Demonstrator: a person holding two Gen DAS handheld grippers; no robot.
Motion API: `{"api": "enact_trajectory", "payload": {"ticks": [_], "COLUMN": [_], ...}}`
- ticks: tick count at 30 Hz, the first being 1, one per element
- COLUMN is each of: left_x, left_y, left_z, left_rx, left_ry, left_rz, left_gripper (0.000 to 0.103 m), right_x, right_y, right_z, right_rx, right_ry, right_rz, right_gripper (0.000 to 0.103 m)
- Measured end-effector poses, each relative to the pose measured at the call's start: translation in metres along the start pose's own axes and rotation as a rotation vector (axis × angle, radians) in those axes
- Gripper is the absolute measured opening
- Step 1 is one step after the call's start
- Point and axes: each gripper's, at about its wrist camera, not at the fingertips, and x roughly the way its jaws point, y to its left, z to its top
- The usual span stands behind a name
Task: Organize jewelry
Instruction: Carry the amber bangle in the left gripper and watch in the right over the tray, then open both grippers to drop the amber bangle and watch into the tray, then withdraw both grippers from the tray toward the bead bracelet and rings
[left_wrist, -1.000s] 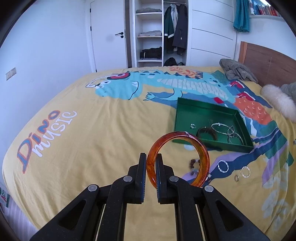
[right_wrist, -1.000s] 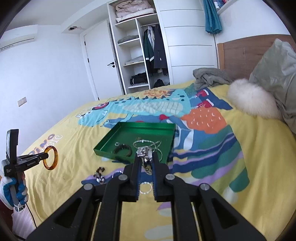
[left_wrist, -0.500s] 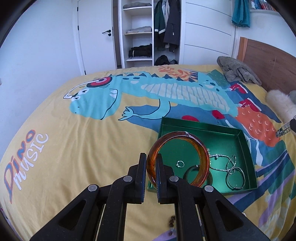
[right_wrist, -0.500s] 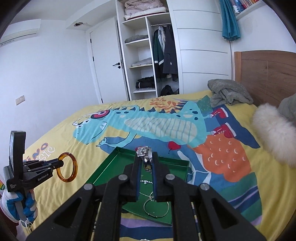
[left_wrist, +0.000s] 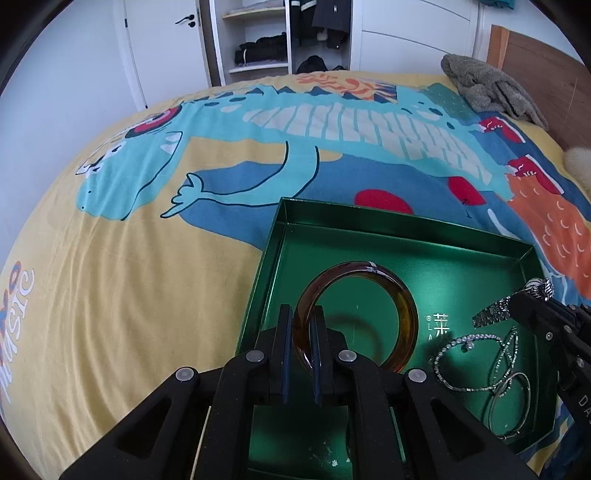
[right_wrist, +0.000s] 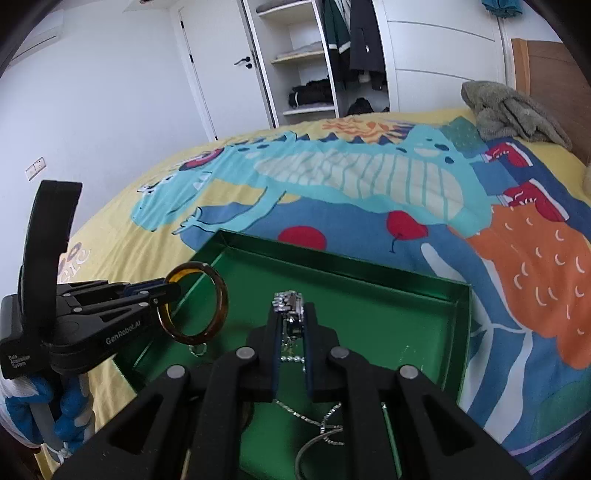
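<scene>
Both claws over the green tray (left_wrist: 402, 236)

My left claw (left_wrist: 300, 354) grips the amber bangle (left_wrist: 406, 314); my right claw (right_wrist: 290, 332) pinches a silver watch (right_wrist: 289, 304) above the tray.

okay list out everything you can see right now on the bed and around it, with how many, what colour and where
Bangle: one, amber, held over the tray.
Metal bracelet: one, silver, held over the tray.
Tray: one, green, on the bed.
Chains and hoops: several, silver, tangled in the tray's right part.
Bedspread: one, yellow, dinosaur print.
Towel: one, grey, by the headboard.
Wardrobe: one, white, open, behind the bed.
Left gripper: shut on the bangle.
Right gripper: shut on the metal bracelet.
</scene>
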Motion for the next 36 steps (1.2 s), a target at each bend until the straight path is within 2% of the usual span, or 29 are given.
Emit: {"api": "enact_trajectory", "payload": {"ticks": [3, 11, 16, 18, 22, 23, 26, 29, 32, 36], "left_x": [0.013, 0.027, 0.031, 0.031, 0.03, 0.028, 0.015, -0.006, -0.042, -0.099], "left_y": [0.0, -0.002, -0.007, -0.008, -0.008, -0.007, -0.005, 0.0, 0.007, 0.021], "left_z": [-0.002, -0.005, -0.005, -0.006, -0.007, -0.008, -0.01, -0.012, -0.019, -0.037], "left_rx": [0.004, -0.017, -0.002, 0.007, 0.008, 0.008, 0.011, 0.006, 0.007, 0.013], "left_ry": [0.021, 0.045, 0.038, 0.032, 0.022, 0.019, -0.003, -0.024, -0.07, -0.131], "left_rz": [0.023, 0.05, 0.09, 0.101, 0.099, 0.101, 0.095, 0.089, 0.093, 0.109], "left_gripper": [0.009, 0.009, 0.01, 0.01, 0.012, 0.014, 0.016, 0.023, 0.028, 0.028], "right_x": [0.019, 0.037, 0.035, 0.034, 0.03, 0.028, 0.016, -0.004, -0.032, -0.087], "right_y": [-0.017, -0.055, -0.055, -0.056, -0.058, -0.059, -0.06, -0.057, -0.048, -0.028], "right_z": [-0.006, -0.02, -0.023, -0.024, -0.026, -0.027, -0.027, -0.026, -0.026, -0.03], "right_rx": [0.043, 0.089, 0.049, 0.048, 0.047, 0.049, 0.053, 0.052, 0.037, -0.006], "right_ry": [0.062, 0.17, 0.18, 0.178, 0.176, 0.174, 0.153, 0.121, 0.089, 0.021], "right_rz": [-0.043, -0.156, -0.157, -0.158, -0.168, -0.17, -0.171, -0.164, -0.162, -0.147], "right_gripper": [0.009, 0.01, 0.011, 0.013, 0.034, 0.035, 0.035, 0.035, 0.035, 0.035]}}
